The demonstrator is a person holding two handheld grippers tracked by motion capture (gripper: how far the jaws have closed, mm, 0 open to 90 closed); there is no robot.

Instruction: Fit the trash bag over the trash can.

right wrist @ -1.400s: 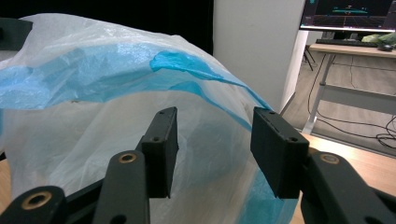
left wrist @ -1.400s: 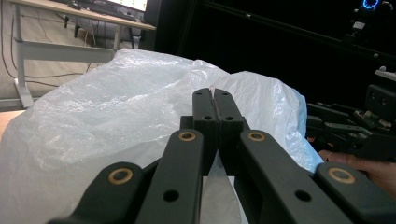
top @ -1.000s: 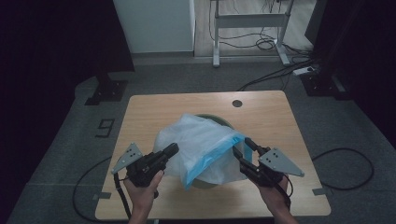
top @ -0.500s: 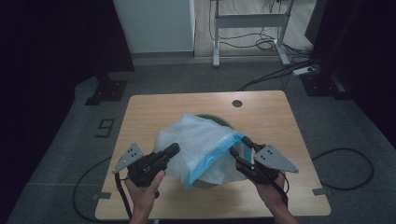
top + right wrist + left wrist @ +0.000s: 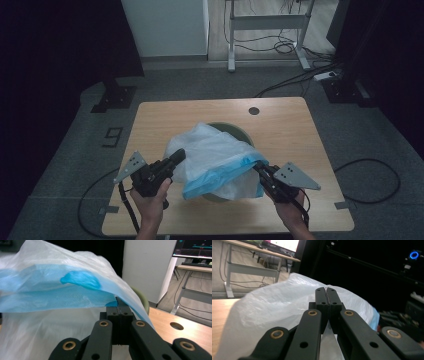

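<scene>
A thin white plastic bag (image 5: 215,155) with a blue rim is draped over a round green bin (image 5: 240,131) on the wooden table (image 5: 290,130). My left gripper (image 5: 179,154) is shut on the bag's white left side; in the left gripper view its jaws (image 5: 326,290) meet with the film (image 5: 274,302) pinched between them. My right gripper (image 5: 258,167) has just been closing, and its jaws now pinch the blue edge at the bag's right. The right gripper view shows that gripper (image 5: 119,302) under the lifted blue band (image 5: 62,295), with the bin's rim (image 5: 142,298) behind.
A round cable hole (image 5: 254,110) sits in the table's far side. Beyond the table stand a white desk frame (image 5: 265,20) with cables and a dark stand base (image 5: 114,97) on the floor. A cable (image 5: 370,180) loops on the floor at right.
The right gripper's jaws, open beside the bag's blue edge before, have shut on it after nudging toward the bag. The left gripper keeps its grip and place.
</scene>
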